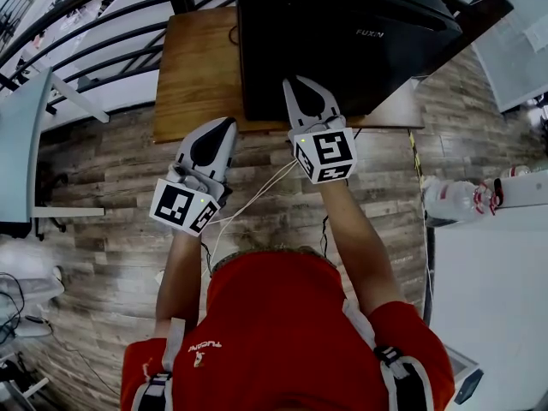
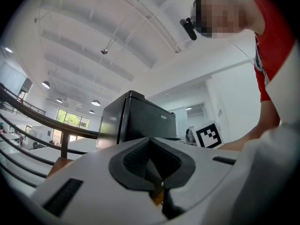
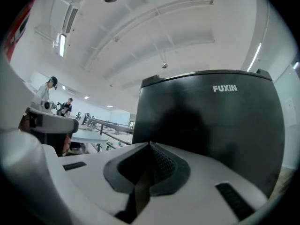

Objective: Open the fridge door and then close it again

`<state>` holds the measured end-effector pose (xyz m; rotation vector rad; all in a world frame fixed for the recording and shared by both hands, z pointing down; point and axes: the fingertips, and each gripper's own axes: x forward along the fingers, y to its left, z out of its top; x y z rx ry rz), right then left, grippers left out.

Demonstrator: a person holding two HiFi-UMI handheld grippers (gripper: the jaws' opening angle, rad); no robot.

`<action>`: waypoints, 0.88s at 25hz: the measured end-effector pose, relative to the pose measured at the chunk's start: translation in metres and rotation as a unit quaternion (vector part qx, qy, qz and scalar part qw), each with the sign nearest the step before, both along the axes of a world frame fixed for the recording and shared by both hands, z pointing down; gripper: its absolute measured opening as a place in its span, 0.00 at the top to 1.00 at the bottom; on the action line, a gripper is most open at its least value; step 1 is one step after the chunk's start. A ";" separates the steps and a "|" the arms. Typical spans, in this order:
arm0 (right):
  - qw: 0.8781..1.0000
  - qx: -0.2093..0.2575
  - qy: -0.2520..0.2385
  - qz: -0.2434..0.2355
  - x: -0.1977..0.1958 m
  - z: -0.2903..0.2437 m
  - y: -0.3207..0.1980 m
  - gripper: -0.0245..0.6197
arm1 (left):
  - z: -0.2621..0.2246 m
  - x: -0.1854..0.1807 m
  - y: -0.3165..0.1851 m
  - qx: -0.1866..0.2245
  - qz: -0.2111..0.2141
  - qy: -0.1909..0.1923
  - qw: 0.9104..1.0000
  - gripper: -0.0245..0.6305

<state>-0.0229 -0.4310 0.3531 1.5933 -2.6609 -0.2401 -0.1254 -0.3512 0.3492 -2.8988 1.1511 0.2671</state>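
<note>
A black mini fridge (image 1: pixel 342 32) stands on a low wooden table (image 1: pixel 193 75), its door shut and facing me. My right gripper (image 1: pixel 291 82) is shut with nothing between its jaws, and its tip is at the lower front of the door. Whether it touches the door I cannot tell. In the right gripper view the door (image 3: pixel 220 121) fills the space just beyond the closed right gripper (image 3: pixel 150 145). My left gripper (image 1: pixel 229 123) is shut and empty, held lower left of the fridge by the table's front edge. From the left gripper (image 2: pixel 150 139), the fridge (image 2: pixel 136 118) shows ahead.
A dark railing (image 1: pixel 86 41) runs behind the table at upper left. A white desk (image 1: pixel 497 272) with a plastic bottle (image 1: pixel 454 199) stands at right. A grey desk (image 1: pixel 17 144) is at left. White cables (image 1: pixel 248 204) hang from the grippers over the wood floor.
</note>
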 end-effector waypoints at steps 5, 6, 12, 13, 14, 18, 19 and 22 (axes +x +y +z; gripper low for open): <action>0.998 0.011 0.010 -0.060 -0.013 -0.007 0.037 0.92 | -0.004 0.001 0.005 0.003 0.000 -0.003 1.000 0.95; 0.997 0.014 0.012 -0.069 -0.015 -0.008 0.045 0.92 | -0.005 0.002 0.007 0.003 0.000 -0.004 1.000 0.95; 0.995 0.023 0.004 -0.101 -0.017 -0.013 0.087 0.92 | -0.003 0.012 0.019 0.006 -0.003 -0.009 1.000 0.95; 0.994 0.022 0.001 -0.104 -0.017 -0.014 0.093 0.92 | -0.003 0.014 0.021 0.007 -0.003 -0.011 1.000 0.95; 0.994 0.022 -0.002 -0.107 -0.017 -0.014 0.098 0.92 | -0.002 0.016 0.024 0.008 -0.003 -0.013 1.000 0.95; 0.993 0.019 -0.008 -0.116 -0.019 -0.013 0.115 0.92 | -0.003 0.027 0.033 0.012 0.001 -0.018 1.000 0.95; 0.993 0.018 -0.009 -0.119 -0.019 -0.012 0.119 0.92 | -0.003 0.029 0.036 0.014 0.003 -0.018 1.000 0.95; 0.992 0.016 -0.012 -0.123 -0.019 -0.010 0.129 0.92 | -0.004 0.035 0.043 0.017 0.007 -0.019 1.000 0.95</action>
